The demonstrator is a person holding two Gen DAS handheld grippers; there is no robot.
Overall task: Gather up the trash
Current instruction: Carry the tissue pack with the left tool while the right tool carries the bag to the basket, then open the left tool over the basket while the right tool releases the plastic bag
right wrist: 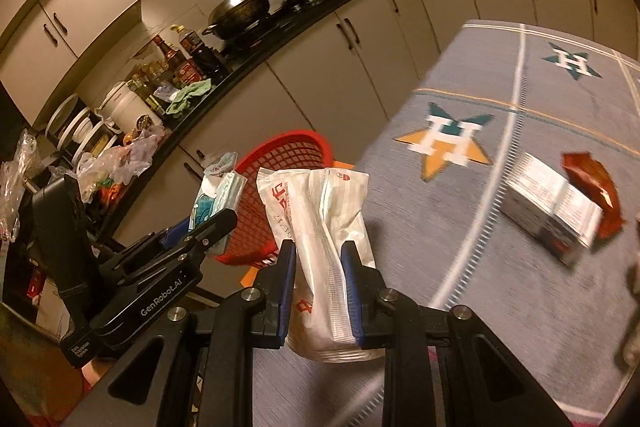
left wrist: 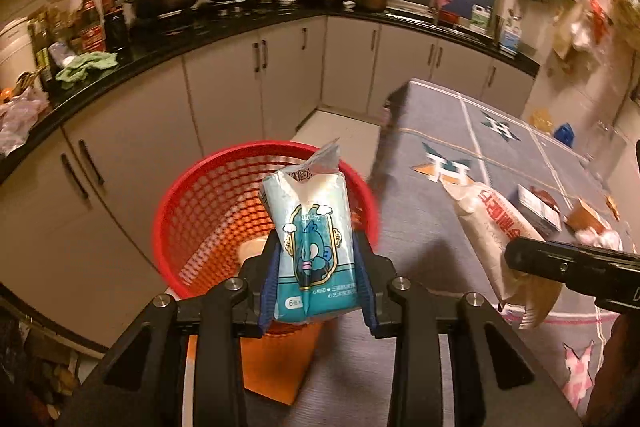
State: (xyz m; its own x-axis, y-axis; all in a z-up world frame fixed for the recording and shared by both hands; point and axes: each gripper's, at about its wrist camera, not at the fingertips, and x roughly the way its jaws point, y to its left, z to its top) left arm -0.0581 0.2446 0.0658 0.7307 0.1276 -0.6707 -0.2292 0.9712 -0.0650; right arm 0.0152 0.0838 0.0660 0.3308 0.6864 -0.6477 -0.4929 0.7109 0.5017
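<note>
Two pieces of trash in hand, both heading for the red basket (left wrist: pixel 224 211).

Left gripper (left wrist: pixel 316 283): jaws clamped on the teal tissue pack (left wrist: pixel 310 239), pinched low on both sides so the pack stands upright above the blue pads. Held right at the basket's near rim, mouth of the basket just behind it; probably set up for a straight drop once over the opening.

Right gripper (right wrist: pixel 318 291): jaws closed on the white wrapper (right wrist: pixel 324 239), gripped across its crumpled middle, red lettering visible, top end fanning up and free. Still over the edge of the grey tabletop (right wrist: pixel 500 267), beside the left gripper and a little short of the basket, so likely second in line.

Basket standing on the floor between the tabletop and the kitchen cabinets, an orange sheet (left wrist: pixel 280 359) partly under it; something pale inside at the bottom, too hidden to name.

Left on the tabletop, not yet collected: a small printed box (right wrist: pixel 548 207) and a red-brown packet (right wrist: pixel 592 187) touching it, well apart from both grippers.
</note>
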